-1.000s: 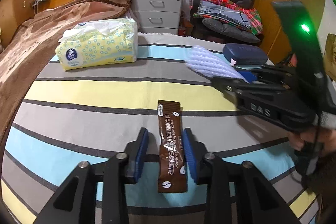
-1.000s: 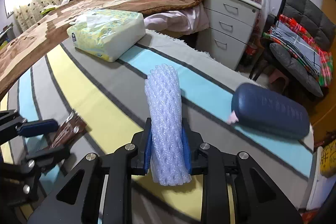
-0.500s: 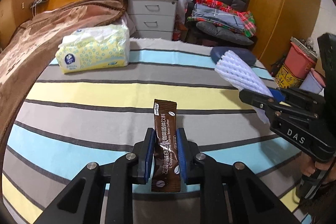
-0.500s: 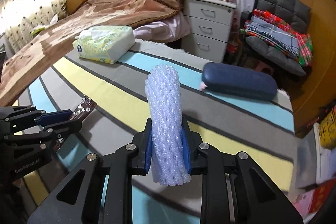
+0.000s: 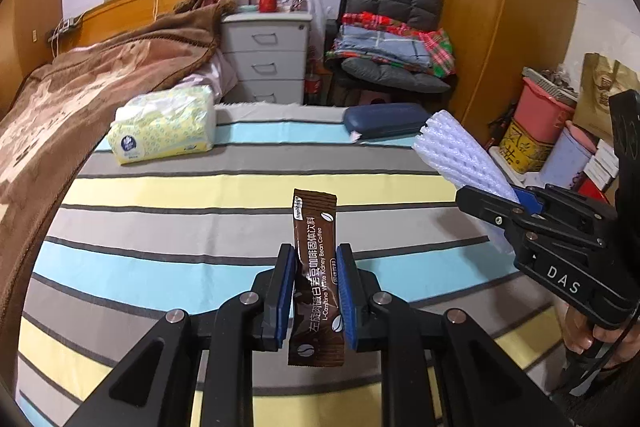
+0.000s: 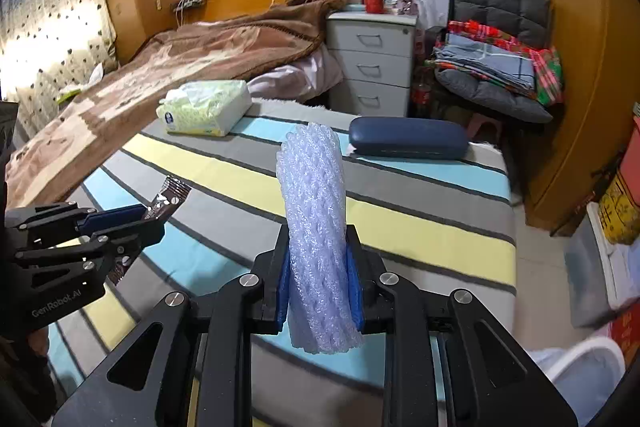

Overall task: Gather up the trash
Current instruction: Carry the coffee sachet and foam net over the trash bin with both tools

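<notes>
A brown coffee sachet [image 5: 316, 267] stands upright between the blue pads of my left gripper [image 5: 316, 287], which is shut on it and holds it above the striped cloth [image 5: 180, 219]. My right gripper [image 6: 318, 283] is shut on a roll of white foam netting [image 6: 314, 211], also lifted off the cloth. In the left wrist view the right gripper [image 5: 520, 203] with the foam netting [image 5: 460, 155] hangs at the right. In the right wrist view the left gripper [image 6: 148, 219] with the sachet [image 6: 170, 197] shows at the left.
On the striped cloth lie a yellow tissue pack [image 5: 164, 127] at the back left and a dark blue case [image 5: 384, 119] at the back. A brown blanket [image 5: 80, 87] covers the bed to the left. Drawers [image 5: 266, 59], a loaded chair [image 5: 392, 55] and bins [image 5: 540, 115] stand beyond.
My left gripper shut on the sachet and lifted it off the cloth. Both grippers rose and drew back, so more of the room shows. The right gripper kept its hold on the foam netting.
</notes>
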The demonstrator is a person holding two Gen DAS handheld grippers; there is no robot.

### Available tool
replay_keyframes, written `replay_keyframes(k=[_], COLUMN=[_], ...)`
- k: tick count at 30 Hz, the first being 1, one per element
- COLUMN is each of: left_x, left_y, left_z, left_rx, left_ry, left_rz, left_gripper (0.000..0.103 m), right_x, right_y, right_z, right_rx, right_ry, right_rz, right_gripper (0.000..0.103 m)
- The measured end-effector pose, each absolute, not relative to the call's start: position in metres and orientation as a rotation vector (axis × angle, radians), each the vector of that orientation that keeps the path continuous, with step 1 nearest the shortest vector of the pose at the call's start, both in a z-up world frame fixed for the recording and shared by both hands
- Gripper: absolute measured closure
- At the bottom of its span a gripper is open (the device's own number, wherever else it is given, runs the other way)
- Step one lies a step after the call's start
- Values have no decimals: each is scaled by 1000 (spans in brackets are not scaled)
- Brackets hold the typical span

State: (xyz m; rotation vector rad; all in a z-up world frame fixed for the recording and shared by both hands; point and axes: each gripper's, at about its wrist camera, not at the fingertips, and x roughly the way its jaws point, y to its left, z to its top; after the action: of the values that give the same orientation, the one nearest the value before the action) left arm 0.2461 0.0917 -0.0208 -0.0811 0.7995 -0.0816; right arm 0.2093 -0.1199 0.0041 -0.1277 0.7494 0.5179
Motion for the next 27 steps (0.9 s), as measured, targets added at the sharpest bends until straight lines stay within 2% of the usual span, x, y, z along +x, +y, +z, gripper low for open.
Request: replay_keyframes(k=[13, 27], left_x=[199, 168], left_y=[18, -82], left_z=[14, 25], left_rx=[-28, 18], left_ry=[732, 702], left_rz=[-209, -405], left_gripper=[81, 81], right_x=[167, 125], right_y=[-170, -242], right_z=[29, 36], right_rx=[-71, -10], right_ry=[663, 631], right_rz=[408, 212], right_gripper=[79, 79])
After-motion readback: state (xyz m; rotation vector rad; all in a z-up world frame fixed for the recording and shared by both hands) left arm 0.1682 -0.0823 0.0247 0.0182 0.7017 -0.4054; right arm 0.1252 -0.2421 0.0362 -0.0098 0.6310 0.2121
